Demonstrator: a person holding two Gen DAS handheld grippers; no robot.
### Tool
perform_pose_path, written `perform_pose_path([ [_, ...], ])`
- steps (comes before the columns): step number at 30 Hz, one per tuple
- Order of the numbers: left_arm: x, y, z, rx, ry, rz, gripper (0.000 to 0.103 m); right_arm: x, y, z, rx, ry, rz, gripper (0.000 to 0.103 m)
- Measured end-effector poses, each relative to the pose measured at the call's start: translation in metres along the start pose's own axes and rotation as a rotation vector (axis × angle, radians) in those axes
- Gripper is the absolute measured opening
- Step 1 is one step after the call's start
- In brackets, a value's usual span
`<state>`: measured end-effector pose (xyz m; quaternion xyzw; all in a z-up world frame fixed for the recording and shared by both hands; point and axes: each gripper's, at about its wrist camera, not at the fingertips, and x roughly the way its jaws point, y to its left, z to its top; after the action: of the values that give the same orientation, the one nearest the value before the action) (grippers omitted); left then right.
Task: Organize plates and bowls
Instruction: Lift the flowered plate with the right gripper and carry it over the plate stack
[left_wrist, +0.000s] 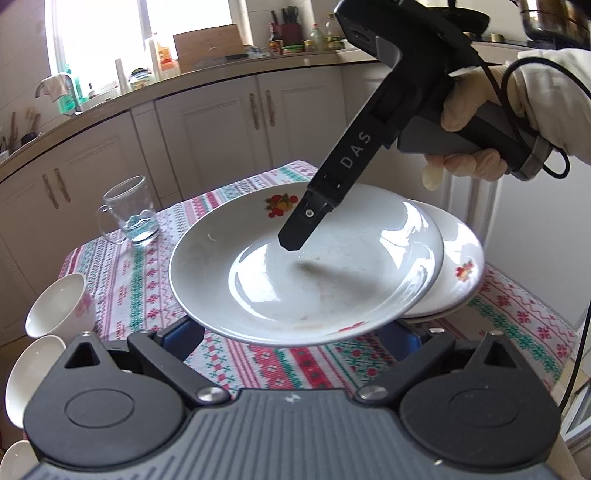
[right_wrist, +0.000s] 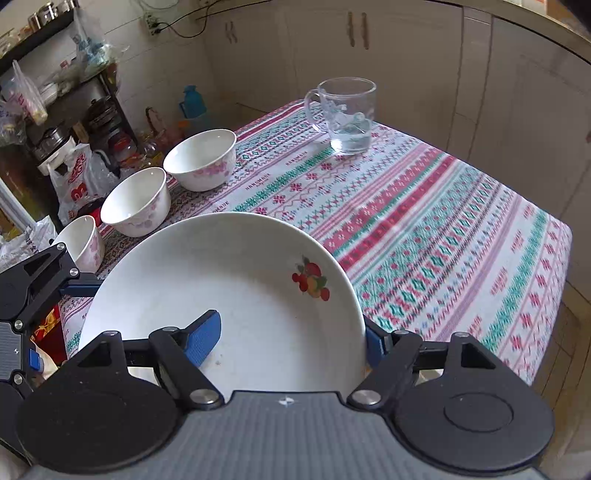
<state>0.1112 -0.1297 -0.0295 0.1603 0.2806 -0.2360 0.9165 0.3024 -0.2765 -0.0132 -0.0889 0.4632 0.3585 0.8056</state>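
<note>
The upper plate (left_wrist: 221, 266) is held tilted over the near part of the table (right_wrist: 443, 229), which is covered by a cloth patterned in red, green and white. It is white, with a fruit motif on its rim. The lower plate (left_wrist: 461, 251), white with the same fruit print, sticks out from beneath it on the right in the left wrist view; the pictures do not show whether it rests on the cloth.

The right gripper (right_wrist: 291, 332), held by a gloved hand (left_wrist: 472, 110), is pinching the upper plate at its rim. One blue pad lies on the plate's inner face and the other sits behind its edge. The left gripper (left_wrist: 290, 334) reaches under this plate with its fingers set wide apart. Their tips are hidden, so it cannot be told whether they grasp anything.

Three white bowls with pink flowers stand in a row along the table's left edge as the right wrist camera sees it: the far bowl (right_wrist: 201, 158), the middle bowl (right_wrist: 135, 201) and the near bowl (right_wrist: 83, 240). A glass mug (right_wrist: 347, 114) stands upright near the far corner, well apart from the plates.
</note>
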Motion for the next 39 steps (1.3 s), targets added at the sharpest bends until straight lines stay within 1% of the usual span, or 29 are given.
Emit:
perform_pose_path([
  [11, 0.004, -0.027, 0.002, 0.073, 0.017, -0.083, 0.100, -0.026, -0.014, -0.049, 0.103, -0.036, -0.033, 0.082],
  [17, 0.012, -0.034, 0.002, 0.092, 0.049, -0.117, 0.100, -0.030, -0.024, -0.069, 0.152, -0.046, -0.037, 0.082],
  [21, 0.014, -0.039, 0.002, 0.117, 0.045, -0.119, 0.100, -0.028, -0.030, -0.076, 0.171, -0.049, -0.036, 0.082],
  [30, 0.020, -0.041, 0.009, 0.132, 0.056, -0.143, 0.100, -0.024, -0.040, -0.086, 0.201, -0.054, -0.045, 0.082],
  [39, 0.026, -0.041, 0.012, 0.136, 0.061, -0.153, 0.100, -0.020, -0.046, -0.091, 0.214, -0.035, -0.068, 0.082],
])
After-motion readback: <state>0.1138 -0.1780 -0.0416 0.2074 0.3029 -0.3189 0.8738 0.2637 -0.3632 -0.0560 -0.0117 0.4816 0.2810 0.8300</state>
